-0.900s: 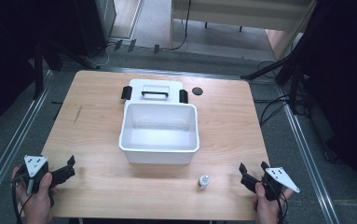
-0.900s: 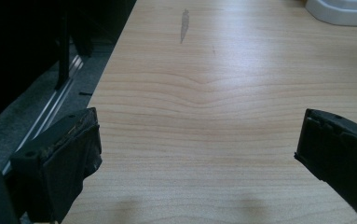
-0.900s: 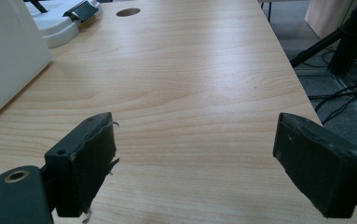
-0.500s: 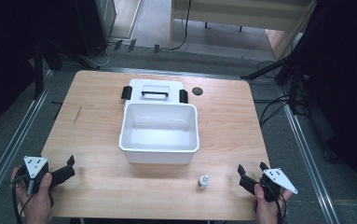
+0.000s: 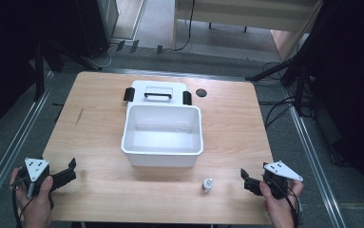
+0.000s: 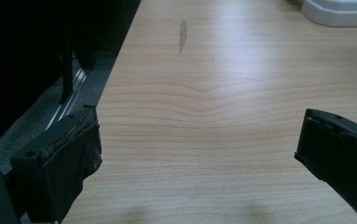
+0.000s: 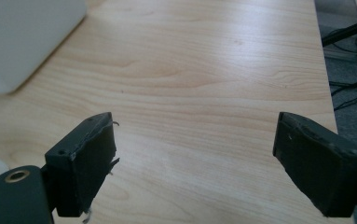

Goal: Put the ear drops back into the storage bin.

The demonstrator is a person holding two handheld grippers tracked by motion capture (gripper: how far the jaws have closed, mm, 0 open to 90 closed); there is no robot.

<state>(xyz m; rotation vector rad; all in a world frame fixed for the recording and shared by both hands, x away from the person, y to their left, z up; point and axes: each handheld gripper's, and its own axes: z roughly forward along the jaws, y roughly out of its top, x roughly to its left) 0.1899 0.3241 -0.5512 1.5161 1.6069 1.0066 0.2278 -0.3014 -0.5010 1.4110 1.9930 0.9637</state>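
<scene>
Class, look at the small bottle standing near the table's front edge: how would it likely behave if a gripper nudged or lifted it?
The small bottle stands upright and looks narrow for its height, so a sideways nudge would probably tip it. It seems round, so once down it may roll on the smooth table. Being so small, it is likely light to lift.

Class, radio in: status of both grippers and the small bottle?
Left gripper open, empty. Right gripper open, empty, beside small bottle. Bottle upright, untouched, before white bin. Path clear.

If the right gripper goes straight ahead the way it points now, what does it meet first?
Probably nothing: the right gripper has open jaws and looks along bare table. The white bin stands off to one side of that line, the small bottle too.
</scene>
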